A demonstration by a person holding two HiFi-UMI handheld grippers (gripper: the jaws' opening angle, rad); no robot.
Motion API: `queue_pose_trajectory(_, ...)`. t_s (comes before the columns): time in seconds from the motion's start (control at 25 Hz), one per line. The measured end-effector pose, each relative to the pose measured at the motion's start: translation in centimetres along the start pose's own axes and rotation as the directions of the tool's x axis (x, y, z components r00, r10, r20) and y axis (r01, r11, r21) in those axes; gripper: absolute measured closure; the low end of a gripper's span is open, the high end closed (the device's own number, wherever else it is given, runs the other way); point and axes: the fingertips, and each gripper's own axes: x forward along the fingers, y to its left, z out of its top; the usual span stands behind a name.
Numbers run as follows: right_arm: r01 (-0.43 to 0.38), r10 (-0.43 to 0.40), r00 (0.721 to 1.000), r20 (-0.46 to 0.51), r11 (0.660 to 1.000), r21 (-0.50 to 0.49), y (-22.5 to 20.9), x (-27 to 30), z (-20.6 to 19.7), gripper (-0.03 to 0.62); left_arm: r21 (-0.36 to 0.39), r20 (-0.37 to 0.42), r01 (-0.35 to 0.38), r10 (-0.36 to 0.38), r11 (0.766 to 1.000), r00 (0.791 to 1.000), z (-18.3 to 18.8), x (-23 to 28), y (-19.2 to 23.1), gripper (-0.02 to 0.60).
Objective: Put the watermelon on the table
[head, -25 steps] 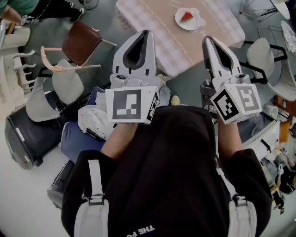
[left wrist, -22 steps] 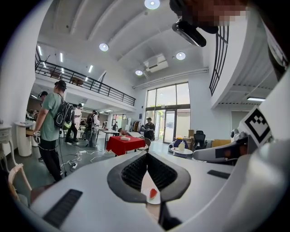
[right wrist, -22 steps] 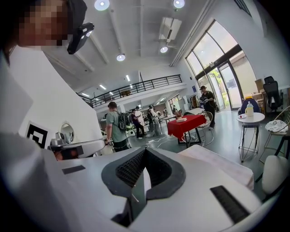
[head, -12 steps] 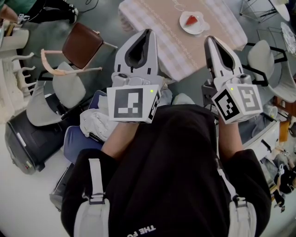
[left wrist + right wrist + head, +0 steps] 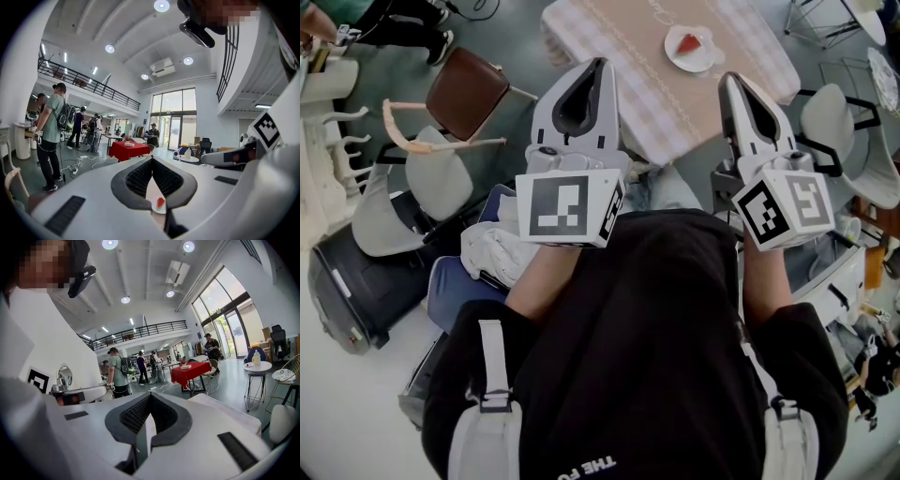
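The table (image 5: 619,47), under its checked cloth, lies ahead of and below both tools, its near corner between the two sets of tips. We hold the left gripper (image 5: 597,66) and the right gripper (image 5: 728,80) side by side, pointing the same way. In each gripper view the jaws meet at their tips with nothing between the pads, so both are closed and empty.

The plate (image 5: 701,64) sits on the table beyond the tips, nearer the right gripper's line than the left's. On it lies the watermelon (image 5: 688,42), which also shows low in the left gripper view (image 5: 160,202), through the hollow behind the closed tips.

The slice is already over the table but on the plate, so we judge the step in hand to be the approach. To do it well, we would:
- choose the right gripper, which has the shorter reach
- open its jaws before they reach the plate's rim
- come in low and level
- close across the slice's thin faces, gently, since the flesh would likely crush

The slice reads as a small red wedge. From above, its long axis seems to run roughly across the line our tools point along. Which end is the tip is too small to tell.
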Motion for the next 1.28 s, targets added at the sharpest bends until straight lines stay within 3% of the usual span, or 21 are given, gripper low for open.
queue_pose_trajectory(0.56,-0.015,0.015,1.000,0.008,1.000,0.026,-2.8,1.3,0.6,0.583,0.020,-0.020,0.000,0.000,1.000,1.000,-0.1,2.9,-1.3,0.572)
queue_pose_trajectory(1.28,-0.046,0.046,0.999,0.000,0.998,0.030,-10.2,5.8,3.5,0.583,0.050,-0.030,-0.002,0.004,0.999,1.000,1.2,11.6,-3.1,0.572)
